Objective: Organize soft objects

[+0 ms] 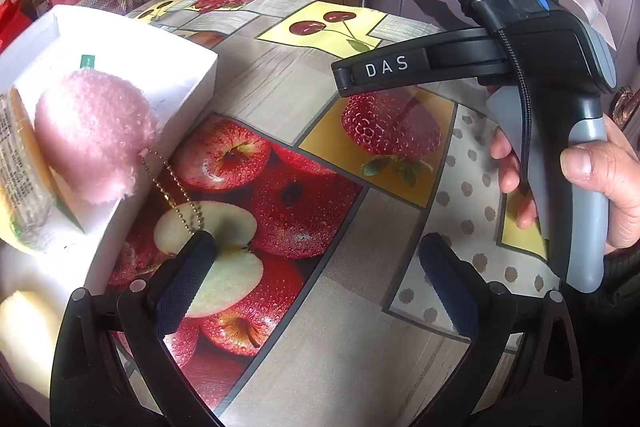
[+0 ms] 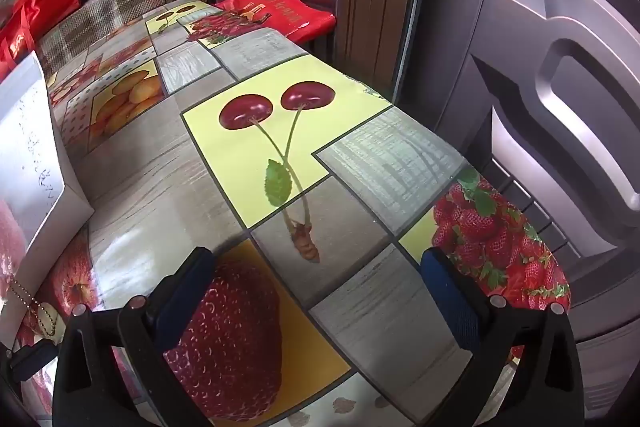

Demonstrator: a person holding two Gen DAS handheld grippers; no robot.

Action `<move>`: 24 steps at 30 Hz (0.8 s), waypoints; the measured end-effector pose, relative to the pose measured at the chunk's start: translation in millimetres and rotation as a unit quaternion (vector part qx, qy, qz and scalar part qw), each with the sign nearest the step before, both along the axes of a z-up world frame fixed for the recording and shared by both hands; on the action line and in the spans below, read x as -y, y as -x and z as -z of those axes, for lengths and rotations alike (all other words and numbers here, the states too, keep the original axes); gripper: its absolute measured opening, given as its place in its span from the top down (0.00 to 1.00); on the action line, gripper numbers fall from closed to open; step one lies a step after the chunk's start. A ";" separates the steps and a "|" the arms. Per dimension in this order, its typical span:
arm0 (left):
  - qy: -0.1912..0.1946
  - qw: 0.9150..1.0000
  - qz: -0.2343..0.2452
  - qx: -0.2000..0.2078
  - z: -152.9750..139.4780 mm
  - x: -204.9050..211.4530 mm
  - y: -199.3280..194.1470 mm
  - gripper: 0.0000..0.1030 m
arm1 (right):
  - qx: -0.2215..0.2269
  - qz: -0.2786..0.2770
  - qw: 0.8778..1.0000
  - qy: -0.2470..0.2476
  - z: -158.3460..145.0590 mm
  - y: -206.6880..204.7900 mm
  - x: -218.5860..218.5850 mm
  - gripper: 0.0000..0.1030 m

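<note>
In the shallow white cardboard box (image 1: 188,75) at the table's left: fluffy pink plush ball (image 1: 94,135) leaning on a clear-wrapped pack of biscuits (image 1: 24,183), its gold bead chain (image 1: 180,195) trailing over the rim onto the fruit-print tablecloth (image 1: 320,307). Left gripper (image 1: 316,269) spread wide, empty. Right gripper (image 2: 320,281) likewise spread over bare cloth.

Black linkage arms with silver rivets and dark-blue textured pads (image 1: 184,279) are seen. A grey-black handle (image 1: 584,187) is marked "DAS". A braided cable (image 1: 520,83) runs beside it.
</note>
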State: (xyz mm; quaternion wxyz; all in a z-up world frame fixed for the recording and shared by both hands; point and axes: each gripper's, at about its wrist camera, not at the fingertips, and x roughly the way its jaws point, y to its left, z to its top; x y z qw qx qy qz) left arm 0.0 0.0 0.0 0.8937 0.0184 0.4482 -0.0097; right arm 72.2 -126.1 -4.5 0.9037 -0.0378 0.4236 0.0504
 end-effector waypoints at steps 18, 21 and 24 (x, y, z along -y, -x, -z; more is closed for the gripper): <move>0.001 1.000 0.001 0.000 0.5 -0.3 -1.4 0.01 | 0.000 -0.001 1.000 0.000 0.0 0.1 -1.2 0.00; 0.001 1.000 0.001 0.000 0.5 -0.1 -1.1 0.01 | 0.000 -0.001 1.000 0.000 0.0 0.1 -1.4 0.00; 0.001 1.000 0.001 0.000 0.3 -0.8 -1.3 0.01 | 0.000 -0.001 1.000 0.000 0.1 0.0 -1.7 0.00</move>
